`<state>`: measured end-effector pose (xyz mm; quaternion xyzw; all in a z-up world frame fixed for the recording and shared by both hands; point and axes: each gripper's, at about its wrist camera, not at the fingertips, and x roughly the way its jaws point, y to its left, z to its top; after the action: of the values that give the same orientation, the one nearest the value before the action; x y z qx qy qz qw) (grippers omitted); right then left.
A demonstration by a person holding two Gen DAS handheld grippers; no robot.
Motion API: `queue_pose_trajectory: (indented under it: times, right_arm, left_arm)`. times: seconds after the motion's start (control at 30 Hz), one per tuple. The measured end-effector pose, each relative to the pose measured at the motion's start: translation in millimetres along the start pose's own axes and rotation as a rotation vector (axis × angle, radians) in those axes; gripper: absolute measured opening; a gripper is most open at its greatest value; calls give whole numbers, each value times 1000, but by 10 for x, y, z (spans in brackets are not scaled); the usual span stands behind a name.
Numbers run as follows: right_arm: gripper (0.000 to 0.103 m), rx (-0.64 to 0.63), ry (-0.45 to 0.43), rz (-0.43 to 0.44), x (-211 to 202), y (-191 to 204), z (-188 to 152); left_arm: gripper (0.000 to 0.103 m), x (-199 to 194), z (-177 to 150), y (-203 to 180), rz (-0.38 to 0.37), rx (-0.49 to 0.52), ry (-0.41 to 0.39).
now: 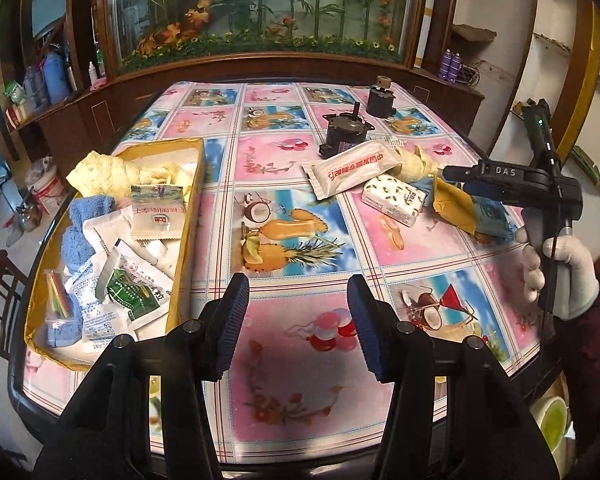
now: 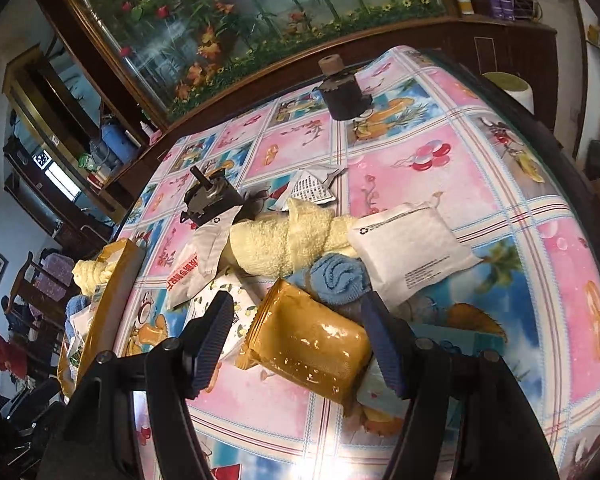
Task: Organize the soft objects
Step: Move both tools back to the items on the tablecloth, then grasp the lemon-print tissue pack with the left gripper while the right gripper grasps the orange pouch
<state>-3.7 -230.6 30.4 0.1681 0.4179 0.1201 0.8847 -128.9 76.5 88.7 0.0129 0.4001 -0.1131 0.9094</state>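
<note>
Left wrist view: the left gripper hangs above the near part of a table covered by a pink and blue fruit-print cloth. Its jaws stand apart with nothing between them, and the cloth under and ahead of them is bare. Along the table's left edge lies a long yellow box, open on top and crowded with towels and sachets; a yellow towel spills over its far end. Between box and the pile at right runs a wide clear strip of cloth. At right, a white-gloved hand grips the right gripper's handle close to the table's right edge. Its jaws point into a pile holding a long white packet and a tissue pack. Behind the pile stand two dark motors, with open cloth beyond them up to the far edge.

Right wrist view: the right gripper has its jaws spread on either side of a tan pouch. Whether the pads press on the pouch I cannot tell. Just beyond the pouch lie a rolled blue towel, a rolled cream towel and a flat white bag, all touching. To the right of the pile the cloth is free out to the curved table rim.
</note>
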Motion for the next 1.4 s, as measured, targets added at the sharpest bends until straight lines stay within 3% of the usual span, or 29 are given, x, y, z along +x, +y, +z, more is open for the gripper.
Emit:
queue_pose_trajectory:
  times: [0.07,0.17,0.23,0.33,0.4,0.63,0.7,0.87,0.97,1.07,1.2,1.3,1.4]
  right_arm:
    - [66,-3,51,10,98,24,-53]
    - [67,-15,135,158,105,176,-215]
    - [66,-46,144,198,42,281,-285]
    - [66,-143,96,101,-26,459,-348]
    - [66,-208,114,47,47,591,-428]
    - [66,-328,175,-31,197,872,-682]
    - [49,-383,181,-76,191,930,-762]
    - [49,-323,184,-54,-8,699,-845]
    - [49,-292,164,-54,-102,527,-862]
    - [49,-258,147,-37,-171,377,-850]
    - [50,-246,132,-3,-202,302,-839]
    - [50,-242,131,8,-206,287,-837]
    - [50,-230,130,27,-193,275,-827]
  left_arm:
    - [51,-16,-10,65,-15,-22,1]
    - [51,-13,4,141,-55,-54,5]
    - [51,-5,16,170,-74,-74,5]
    - [51,33,43,168,-115,-101,15]
    - [51,57,76,158,-146,-114,25]
    - [51,333,410,45,-260,-155,75]
    - [51,511,521,-54,-282,-163,103]
    - [51,1077,691,-330,-353,-200,200]
    - [51,1409,782,-459,-345,-232,245]
    - [51,1629,908,-586,-346,-259,239]
    - [51,1798,1040,-786,-291,-225,220]
    - [51,1961,1058,-926,-229,-166,251]
    - [63,2013,1061,-994,-196,-149,244]
